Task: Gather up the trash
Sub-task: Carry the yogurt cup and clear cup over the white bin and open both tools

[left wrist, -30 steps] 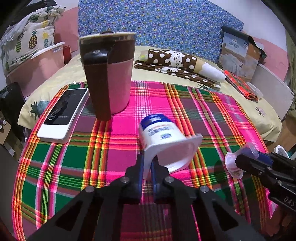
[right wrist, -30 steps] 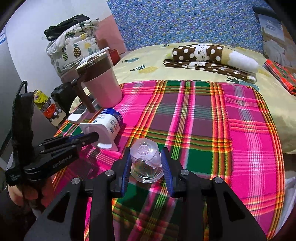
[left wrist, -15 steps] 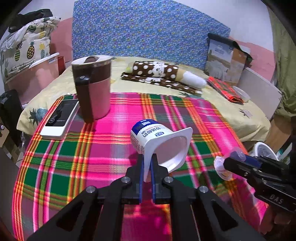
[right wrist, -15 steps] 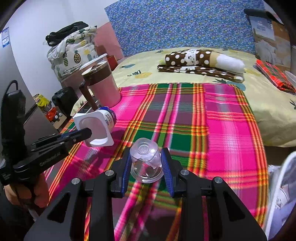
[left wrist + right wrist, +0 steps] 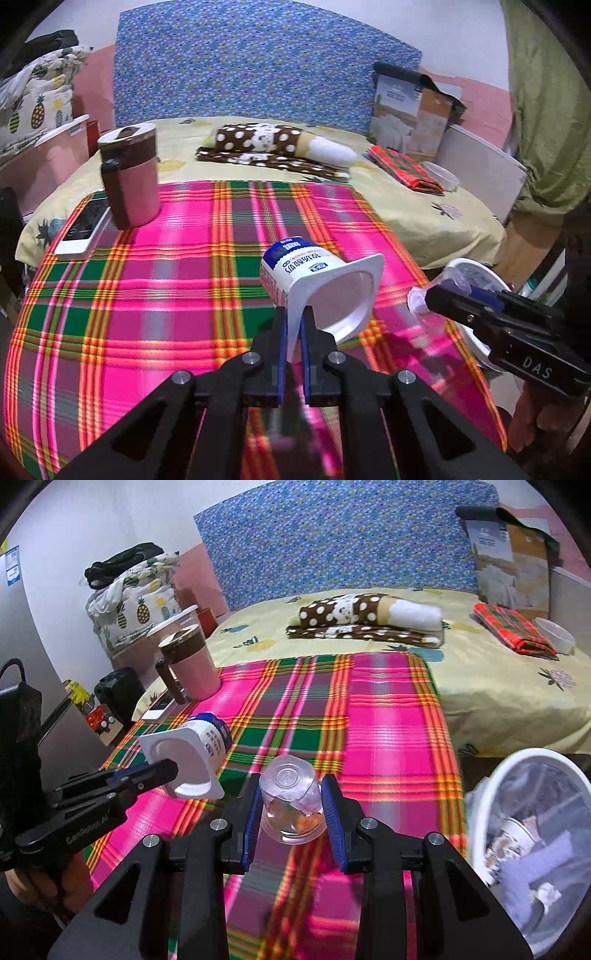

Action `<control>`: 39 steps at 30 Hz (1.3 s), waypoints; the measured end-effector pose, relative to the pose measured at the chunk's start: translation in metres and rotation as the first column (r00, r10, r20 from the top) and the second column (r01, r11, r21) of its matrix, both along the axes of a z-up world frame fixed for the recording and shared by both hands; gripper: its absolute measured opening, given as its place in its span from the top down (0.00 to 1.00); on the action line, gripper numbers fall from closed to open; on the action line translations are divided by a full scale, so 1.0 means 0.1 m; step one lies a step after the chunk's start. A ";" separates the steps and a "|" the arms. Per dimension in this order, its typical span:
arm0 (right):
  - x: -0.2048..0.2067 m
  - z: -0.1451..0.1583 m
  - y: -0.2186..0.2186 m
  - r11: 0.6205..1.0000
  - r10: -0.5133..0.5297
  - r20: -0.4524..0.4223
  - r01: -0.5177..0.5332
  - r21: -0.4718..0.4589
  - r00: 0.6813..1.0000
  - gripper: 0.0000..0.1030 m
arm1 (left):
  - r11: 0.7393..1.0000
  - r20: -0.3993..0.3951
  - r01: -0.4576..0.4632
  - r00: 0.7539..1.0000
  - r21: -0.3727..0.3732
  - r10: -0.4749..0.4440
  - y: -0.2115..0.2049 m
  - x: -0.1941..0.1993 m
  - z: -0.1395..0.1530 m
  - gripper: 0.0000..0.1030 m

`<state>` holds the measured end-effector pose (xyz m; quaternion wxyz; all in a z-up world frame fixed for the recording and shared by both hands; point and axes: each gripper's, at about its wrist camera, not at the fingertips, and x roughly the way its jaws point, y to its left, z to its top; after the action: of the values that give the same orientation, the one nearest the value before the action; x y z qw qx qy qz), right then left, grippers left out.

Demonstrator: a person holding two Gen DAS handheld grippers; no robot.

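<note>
My left gripper (image 5: pixel 293 332) is shut on the rim of a white yogurt cup with a blue label (image 5: pixel 314 280), held tilted above the plaid cloth; the cup also shows in the right wrist view (image 5: pixel 192 753). My right gripper (image 5: pixel 291 808) is shut on a small clear plastic cup (image 5: pixel 290 797), held above the cloth near its right edge. In the left wrist view the clear cup (image 5: pixel 424 301) sits at the right. A white trash bin (image 5: pixel 491 805) with a clear liner and rubbish inside stands low at the right, beside the bed.
A pink and brown lidded mug (image 5: pixel 129 177) and a white phone (image 5: pixel 83 230) rest at the cloth's far left. A plaid cloth (image 5: pixel 166 277) covers the yellow bed. Polka-dot fabric (image 5: pixel 266 146), a folded red cloth (image 5: pixel 406 168) and a small white bowl (image 5: pixel 441 175) lie farther back.
Both grippers have lifted and drawn back to the right with their cups. The trash bin has come into the right wrist view; the mug and phone look farther away.
</note>
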<state>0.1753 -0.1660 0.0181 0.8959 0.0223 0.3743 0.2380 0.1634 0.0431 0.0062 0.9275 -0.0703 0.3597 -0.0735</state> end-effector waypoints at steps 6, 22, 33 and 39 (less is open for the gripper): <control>-0.10 0.05 -0.17 0.999 -0.034 0.020 0.035 -0.007 0.999 0.67 | 0.999 0.011 0.052 0.999 -0.008 -0.052 -0.28 -0.10 0.07 0.93; -0.23 0.05 -0.83 0.985 -0.175 0.030 0.175 -0.004 0.984 0.67 | 0.978 0.001 0.207 0.978 0.003 -0.207 -1.05 -0.14 0.05 0.93; -0.27 -0.02 -1.39 0.955 -0.297 0.008 0.297 0.002 0.955 0.67 | 0.946 -0.015 0.324 0.946 0.017 -0.324 -1.68 -0.02 0.00 0.93; -0.26 -0.09 -1.64 0.938 -0.348 -0.013 0.348 0.010 0.938 0.67 | 0.928 -0.032 0.373 0.928 0.025 -0.372 -1.97 0.06 -0.04 0.93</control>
<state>0.1495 -0.3305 0.0090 0.9217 0.0946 0.3681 0.0782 0.1695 -0.1543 0.0018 0.8928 0.0124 0.3800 -0.2417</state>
